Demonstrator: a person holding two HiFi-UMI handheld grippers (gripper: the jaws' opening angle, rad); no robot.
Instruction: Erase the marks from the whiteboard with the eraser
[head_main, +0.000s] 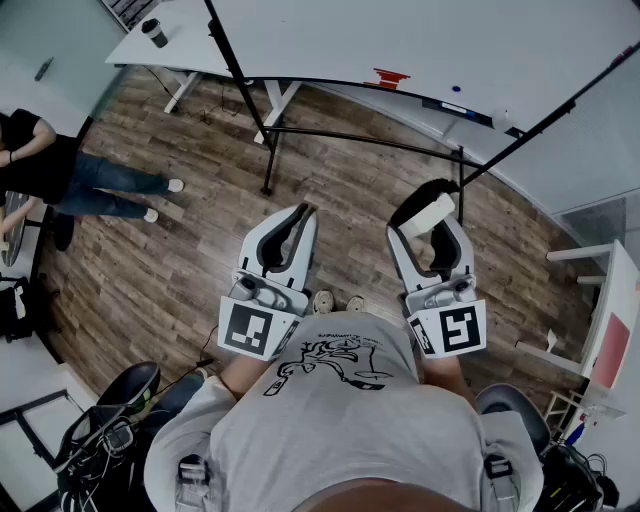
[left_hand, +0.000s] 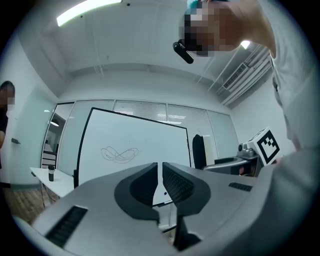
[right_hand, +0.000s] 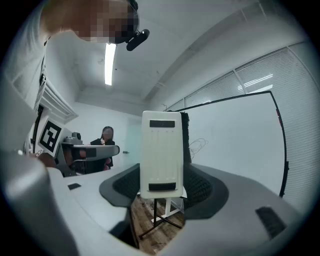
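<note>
- Left gripper (head_main: 298, 215): jaws drawn almost together, only a thin slit between the pads, nothing held.
- Right gripper (head_main: 428, 203): clamped on the eraser (head_main: 427, 215), a pale block with dark felt along 1 side, standing upright between the jaws and sticking out well past the tips.
- Both grippers held side by side at chest level, near each other but apart, aimed toward the whiteboard (head_main: 400, 40).
- Whiteboard on a black-framed stand, well apart from both grippers; eraser not touching it.
- Looping grey scribble (left_hand: 120, 154) on the board's left half, seen from the left gripper view; same scribble (right_hand: 198, 145) just right of the eraser in the right gripper view.
- Wood-plank floor (head_main: 150, 260) below.
- White table (head_main: 180, 45) beyond the board's left end, with 1 dark cup (head_main: 153, 32) on top.
- Seated person (head_main: 60, 175) at far left, legs stretched over the floor.
</note>
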